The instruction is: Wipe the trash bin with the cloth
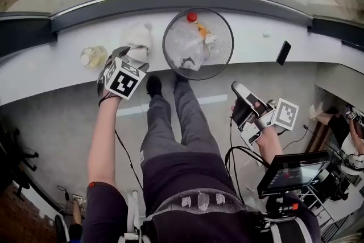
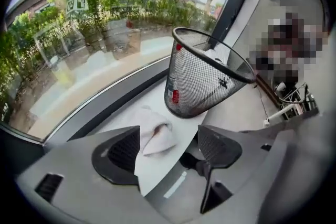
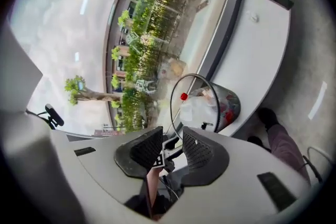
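Tongs, left (image 2: 169,141): spread wide, aimed steeply down, pinching nothing; the cloth shows in the gap but the pads do not press it.
Tongs, right (image 3: 172,136): jaws a little apart and empty, held off over the floor, well clear of the ledge.
Jar (image 1: 92,57): pale and clear, at the far left of the white ledge (image 1: 51,74).
Cloth (image 2: 155,131): white, crumpled, lying on the ledge just left of the bin.
Trash bin (image 2: 197,89): black wire mesh, upright near the ledge's front edge, with rubbish inside.
Phone (image 1: 282,52): dark, further right on the ledge.
Risk: the mesh bin looks light, so a hard wipe without the other tong steadying it could likely tip it off the edge and spill its contents. A shallow pinch may catch only one fold of cloth.
Writing: none legible. Square coded markers on the tongs' cubes; a red label inside the bin is unreadable.
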The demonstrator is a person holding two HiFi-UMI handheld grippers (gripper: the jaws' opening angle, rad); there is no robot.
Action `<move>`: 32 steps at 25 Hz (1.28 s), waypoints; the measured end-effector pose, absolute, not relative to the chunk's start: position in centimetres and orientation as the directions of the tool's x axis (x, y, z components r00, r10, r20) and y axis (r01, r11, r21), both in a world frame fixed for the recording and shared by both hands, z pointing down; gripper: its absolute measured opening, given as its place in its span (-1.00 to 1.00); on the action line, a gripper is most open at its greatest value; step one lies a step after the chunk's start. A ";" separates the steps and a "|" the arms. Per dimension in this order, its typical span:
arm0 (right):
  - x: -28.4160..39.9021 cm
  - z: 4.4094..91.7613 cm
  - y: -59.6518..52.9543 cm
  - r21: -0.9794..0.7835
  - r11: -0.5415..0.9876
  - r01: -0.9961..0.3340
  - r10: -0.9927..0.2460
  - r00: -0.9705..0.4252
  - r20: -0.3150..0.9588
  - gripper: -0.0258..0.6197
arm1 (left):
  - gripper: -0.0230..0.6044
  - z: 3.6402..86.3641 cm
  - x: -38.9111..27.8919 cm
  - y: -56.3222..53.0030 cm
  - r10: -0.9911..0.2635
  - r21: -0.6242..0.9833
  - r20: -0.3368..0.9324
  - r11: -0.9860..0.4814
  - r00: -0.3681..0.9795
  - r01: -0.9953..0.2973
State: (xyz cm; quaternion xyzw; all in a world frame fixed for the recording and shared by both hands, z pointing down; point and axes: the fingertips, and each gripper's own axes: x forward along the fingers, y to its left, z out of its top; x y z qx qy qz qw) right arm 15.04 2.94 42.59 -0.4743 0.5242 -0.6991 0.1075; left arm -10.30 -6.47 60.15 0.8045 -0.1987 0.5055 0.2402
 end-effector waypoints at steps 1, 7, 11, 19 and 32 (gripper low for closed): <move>15.6 40.9 2.6 -0.845 -0.404 -0.349 -0.674 -0.512 0.533 -0.57 | 0.10 58.9 -10.5 -6.7 -0.063 0.176 0.918 -0.819 0.391 -0.546; 13.7 30.8 -0.2 -0.954 -0.120 -0.276 -0.802 -0.539 0.257 -0.57 | 0.02 46.6 -10.3 -8.3 -0.128 0.114 0.867 -0.890 0.481 -0.442; 11.7 22.0 0.6 -0.932 0.165 -0.324 -0.808 -0.586 0.061 -0.58 | -0.93 31.0 -6.0 -6.9 -0.204 0.141 0.602 -0.924 0.772 -0.355; 16.2 7.4 4.5 -0.835 0.406 -0.371 -0.814 -0.562 -0.146 -0.82 | -0.94 13.5 2.4 -2.0 -0.164 0.153 0.428 -0.956 0.889 -0.250; 20.7 4.8 12.3 -0.784 0.499 -0.369 -0.813 -0.512 -0.277 -0.92 | -0.94 9.7 7.5 7.7 -0.073 0.070 0.450 -0.991 0.890 -0.117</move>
